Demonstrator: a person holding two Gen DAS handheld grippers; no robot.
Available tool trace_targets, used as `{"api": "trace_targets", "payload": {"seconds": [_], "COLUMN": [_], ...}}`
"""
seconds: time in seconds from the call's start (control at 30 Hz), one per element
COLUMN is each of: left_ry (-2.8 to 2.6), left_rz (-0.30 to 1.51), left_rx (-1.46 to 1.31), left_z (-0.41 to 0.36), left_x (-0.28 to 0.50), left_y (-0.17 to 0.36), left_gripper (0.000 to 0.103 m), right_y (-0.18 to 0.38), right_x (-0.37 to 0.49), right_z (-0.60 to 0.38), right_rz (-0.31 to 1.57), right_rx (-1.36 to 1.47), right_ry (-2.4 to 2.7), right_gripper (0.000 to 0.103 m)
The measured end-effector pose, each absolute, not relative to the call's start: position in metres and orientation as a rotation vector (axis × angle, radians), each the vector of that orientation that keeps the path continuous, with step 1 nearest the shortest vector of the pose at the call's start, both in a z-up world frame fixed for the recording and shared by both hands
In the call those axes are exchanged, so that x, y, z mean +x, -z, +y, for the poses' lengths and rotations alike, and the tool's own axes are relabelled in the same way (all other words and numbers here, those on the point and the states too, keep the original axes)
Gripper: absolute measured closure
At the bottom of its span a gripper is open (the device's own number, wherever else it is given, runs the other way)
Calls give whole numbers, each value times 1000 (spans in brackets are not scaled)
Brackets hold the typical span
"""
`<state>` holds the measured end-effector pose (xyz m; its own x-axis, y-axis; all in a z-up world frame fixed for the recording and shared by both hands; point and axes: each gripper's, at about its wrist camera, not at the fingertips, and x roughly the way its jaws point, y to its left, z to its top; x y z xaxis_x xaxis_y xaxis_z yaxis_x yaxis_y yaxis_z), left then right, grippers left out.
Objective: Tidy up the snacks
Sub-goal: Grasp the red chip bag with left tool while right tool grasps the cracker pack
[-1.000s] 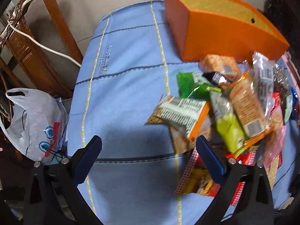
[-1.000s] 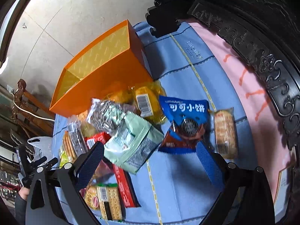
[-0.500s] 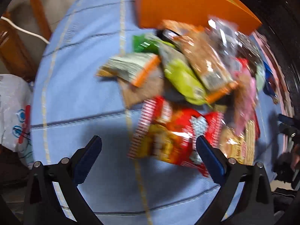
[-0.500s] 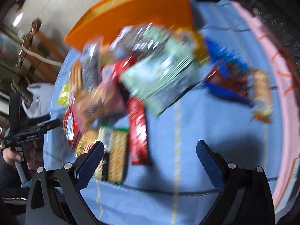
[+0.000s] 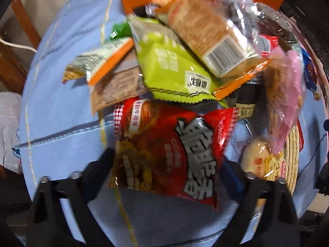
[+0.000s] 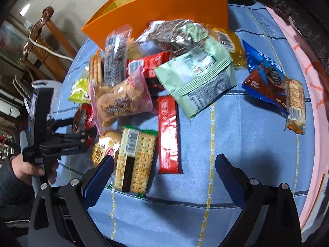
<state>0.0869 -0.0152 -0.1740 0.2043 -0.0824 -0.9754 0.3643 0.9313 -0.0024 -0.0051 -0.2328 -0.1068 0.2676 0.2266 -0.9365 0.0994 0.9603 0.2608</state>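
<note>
A heap of snack packs lies on the blue cloth point(image 5: 61, 140) in front of an orange box point(image 6: 164, 6). My left gripper point(image 5: 168, 162) points down over a red snack bag point(image 5: 164, 154). Its jaws are closing, with the bag between the fingers and its edges at the pads. A lime green pack point(image 5: 170, 72) and a barcoded biscuit pack point(image 5: 207, 33) lie just beyond. My right gripper point(image 6: 164, 159) stands open above the cloth. A cracker pack point(image 6: 135, 160) and a red bar point(image 6: 168, 135) lie just ahead of its fingers.
A mint green bag point(image 6: 201, 82), a blue bag point(image 6: 265, 78) and a pink cookie bag point(image 6: 121, 98) spread across the cloth. A wooden chair point(image 6: 43, 37) and a white plastic bag point(image 5: 8, 127) are at the left. Dark carved wood point(image 6: 308, 30) borders the right. A person's hand point(image 6: 26, 168) holds the left gripper.
The left gripper swung right and sank onto the pile, and its fingers narrowed around the red bag. The right gripper moved left and lower, from the blue bag to the crackers and red bar.
</note>
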Motion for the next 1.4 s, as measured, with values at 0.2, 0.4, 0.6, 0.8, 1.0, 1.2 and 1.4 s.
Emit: {"api": "trace_targets", "payload": {"seconds": [0.2, 0.4, 0.6, 0.8, 1.0, 1.2, 1.4], "left_ry": [339, 322, 323, 318, 292, 283, 293], "left_rz": [1354, 1341, 1355, 1361, 1347, 1336, 1346], "left_rx": [125, 160, 171, 129, 201, 210, 208], "left_z": [20, 24, 16, 35, 24, 23, 27], "left_x": [82, 78, 78, 85, 81, 77, 80], "left_y": [166, 169, 169, 171, 175, 174, 172], "left_gripper": [32, 28, 30, 30, 29, 30, 31], "right_y": [129, 145, 141, 122, 147, 149, 152], "right_x": [-1, 15, 16, 0, -3, 2, 16], "right_z": [-188, -154, -165, -211, -199, -185, -175], "right_rz": [1346, 1357, 1436, 1402, 1486, 1494, 1570], "right_rx": [154, 89, 181, 231, 36, 46, 39], "right_ry": [-131, -229, -293, -277, -193, -278, -282], "right_gripper": [7, 38, 60, 70, 52, 3, 3]}}
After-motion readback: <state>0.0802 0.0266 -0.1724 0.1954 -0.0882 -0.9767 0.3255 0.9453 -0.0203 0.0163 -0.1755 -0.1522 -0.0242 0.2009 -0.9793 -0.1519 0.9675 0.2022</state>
